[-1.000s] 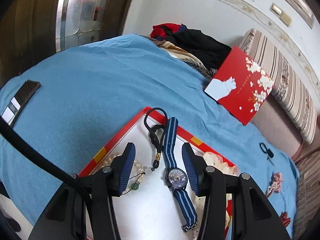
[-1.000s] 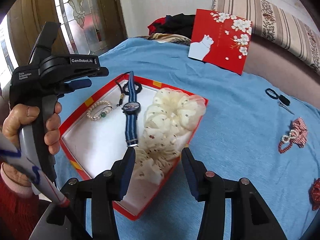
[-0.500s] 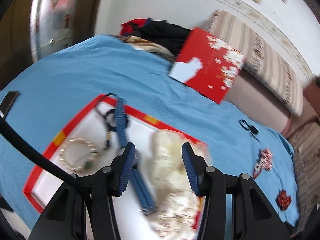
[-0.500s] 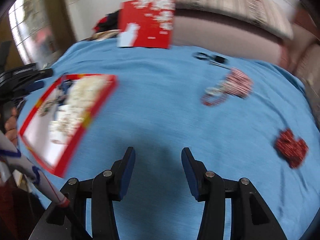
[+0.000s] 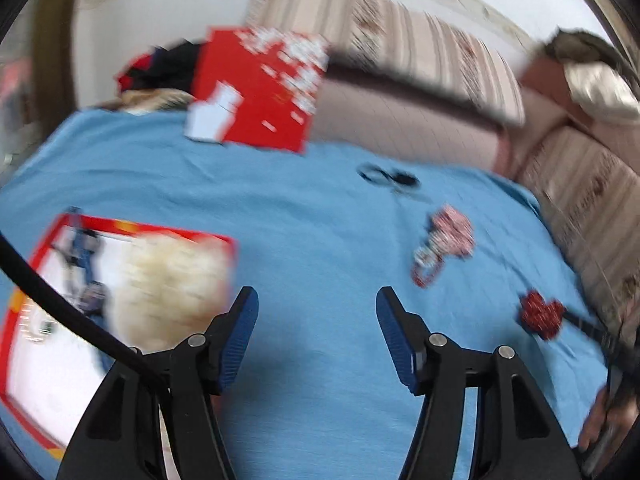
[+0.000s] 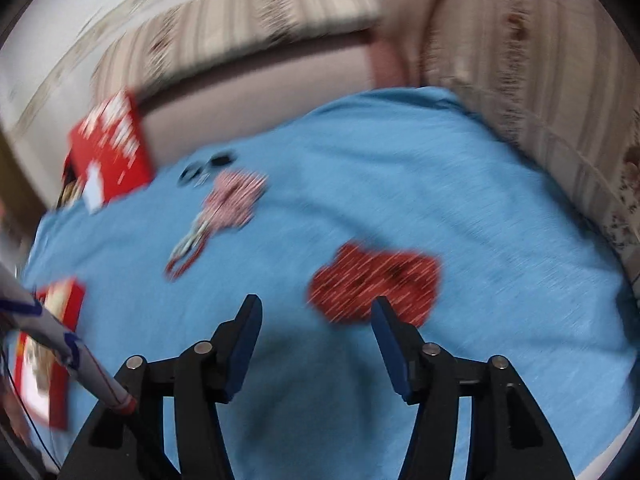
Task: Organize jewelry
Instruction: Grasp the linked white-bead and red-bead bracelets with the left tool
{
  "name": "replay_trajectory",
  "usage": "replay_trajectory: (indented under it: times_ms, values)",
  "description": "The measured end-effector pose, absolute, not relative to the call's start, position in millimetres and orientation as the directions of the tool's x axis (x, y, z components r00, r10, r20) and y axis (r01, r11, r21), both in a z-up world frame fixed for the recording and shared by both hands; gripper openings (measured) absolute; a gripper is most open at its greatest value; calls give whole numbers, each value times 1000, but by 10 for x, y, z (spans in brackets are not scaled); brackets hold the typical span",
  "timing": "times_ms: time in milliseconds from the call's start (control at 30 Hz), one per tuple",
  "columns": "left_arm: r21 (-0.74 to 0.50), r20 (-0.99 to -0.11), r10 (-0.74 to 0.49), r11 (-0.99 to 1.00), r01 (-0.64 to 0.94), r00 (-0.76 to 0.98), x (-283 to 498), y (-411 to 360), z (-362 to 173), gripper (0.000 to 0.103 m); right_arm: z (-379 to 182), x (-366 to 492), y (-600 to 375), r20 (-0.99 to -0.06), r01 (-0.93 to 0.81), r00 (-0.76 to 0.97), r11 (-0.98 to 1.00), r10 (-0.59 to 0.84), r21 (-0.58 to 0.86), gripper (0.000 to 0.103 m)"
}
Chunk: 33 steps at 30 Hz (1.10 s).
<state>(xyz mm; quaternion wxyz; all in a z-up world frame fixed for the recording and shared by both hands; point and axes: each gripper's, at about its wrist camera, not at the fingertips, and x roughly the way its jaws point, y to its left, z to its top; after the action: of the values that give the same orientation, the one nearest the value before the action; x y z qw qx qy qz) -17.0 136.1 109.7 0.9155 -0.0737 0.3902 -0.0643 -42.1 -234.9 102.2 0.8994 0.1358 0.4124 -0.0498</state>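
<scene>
Both views are blurred by motion. A red-rimmed white tray (image 5: 132,229) lies at the left on the blue cloth, holding a cream scrunchie (image 5: 168,280) and a blue-strap watch (image 5: 82,256). A red-and-white bead piece (image 5: 444,240) and a dark red fabric piece (image 5: 542,314) lie on the cloth to the right. My left gripper (image 5: 316,332) is open and empty over bare cloth. My right gripper (image 6: 316,336) is open and empty, just short of the dark red piece (image 6: 376,280). The bead piece (image 6: 224,208) lies further left.
A red box lid with a white cat (image 5: 260,88) leans against the striped sofa back (image 5: 400,52). Small black scissors (image 5: 388,178) lie on the blue cloth (image 5: 280,208). Sofa cushions (image 6: 540,80) border the cloth at the right.
Both grippers have swung right, away from the tray. The tray has slid to the left edge of both views. The dark red piece now lies just ahead of my right gripper.
</scene>
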Motion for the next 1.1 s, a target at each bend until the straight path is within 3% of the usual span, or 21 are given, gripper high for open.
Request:
replay_trajectory:
  times_ms: [167, 333, 633, 667, 700, 733, 800, 1100]
  values:
    - [-180, -753, -261, 965, 192, 604, 107, 776, 879, 59, 979, -403, -2801, -718, 276, 696, 919, 11, 282, 65]
    - [-104, -796, -232, 962, 251, 558, 512, 244, 654, 57, 826, -406, -3103, -726, 330, 679, 838, 109, 434, 66]
    - [-44, -865, -190, 950, 308, 464, 1276, -456, 233, 57, 655, -417, -3382, -729, 413, 666, 735, 160, 538, 66]
    - [-17, -872, -170, 948, 319, 459, 1318, -516, 191, 54, 650, -416, -3391, -729, 415, 666, 734, 158, 538, 66]
    - [7, -875, -149, 947, 321, 460, 1327, -539, 170, 29, 647, -414, -3391, -730, 417, 666, 734, 154, 536, 66]
    - [46, -879, -113, 947, 318, 462, 1325, -569, 151, 15, 645, -403, -3384, -731, 417, 665, 736, 152, 532, 66]
    - [2, -886, -150, 945, 327, 439, 1275, -534, 190, 7, 638, -374, -3366, -735, 414, 662, 744, 149, 525, 66]
    - [-164, -880, -281, 936, 311, 382, 257, 129, 457, 7, 686, -411, -3254, -738, 389, 661, 780, 135, 490, 66]
